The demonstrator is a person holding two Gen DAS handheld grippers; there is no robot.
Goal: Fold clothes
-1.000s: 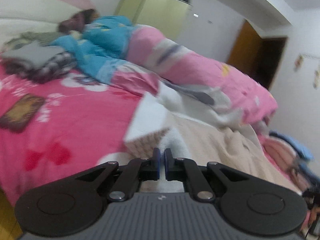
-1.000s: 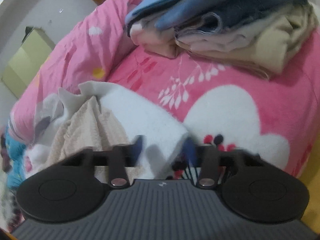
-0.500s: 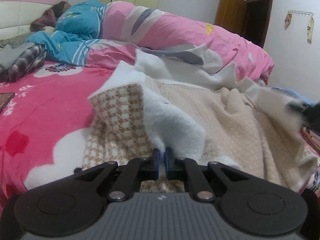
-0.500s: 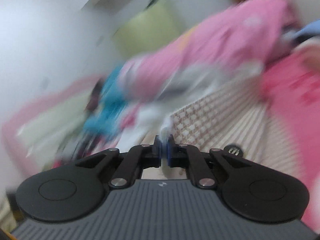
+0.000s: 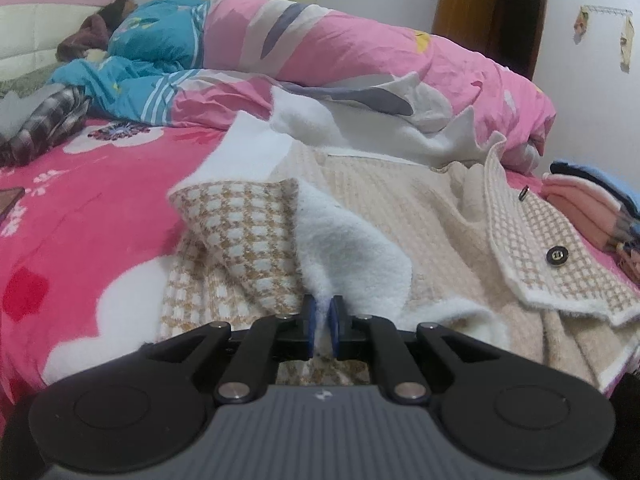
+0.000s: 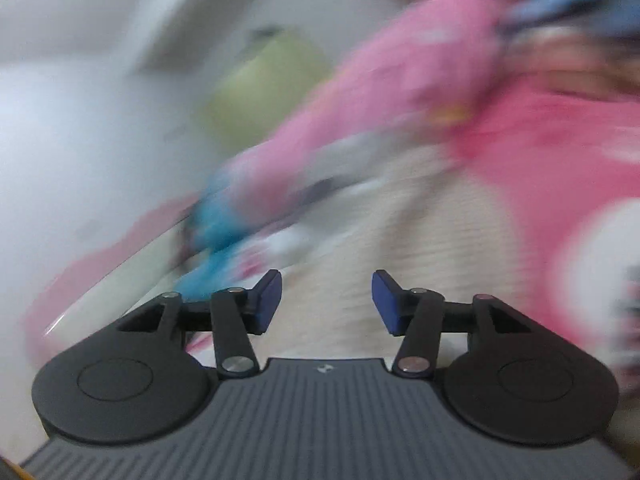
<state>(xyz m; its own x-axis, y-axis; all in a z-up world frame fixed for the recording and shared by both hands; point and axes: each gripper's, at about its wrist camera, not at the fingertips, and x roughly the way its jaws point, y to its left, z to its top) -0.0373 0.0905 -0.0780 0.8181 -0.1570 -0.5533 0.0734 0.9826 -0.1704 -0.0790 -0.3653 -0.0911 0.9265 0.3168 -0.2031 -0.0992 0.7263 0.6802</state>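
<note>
A cream checked jacket [image 5: 400, 216] with white fleece lining lies spread on the pink bed; a black button [image 5: 557, 256] shows on its folded right flap. My left gripper [image 5: 321, 326] is shut on a white fleece edge of the jacket, at a sleeve folded over the body. In the blurred right wrist view my right gripper [image 6: 326, 300] has its jaws opening, with nothing between the blue pads; the cream jacket [image 6: 384, 232] lies beyond it.
A pink and blue quilt [image 5: 320, 52] is heaped along the back of the bed. Folded clothes [image 5: 592, 204] are stacked at the right edge. A plaid garment [image 5: 48, 124] lies at the far left. A brown door [image 5: 492, 20] stands behind.
The left gripper carried the fleece edge down over the jacket and settled. The right gripper was shut on the checked fabric half a second ago; now its jaws stand apart, empty, and it has swung away.
</note>
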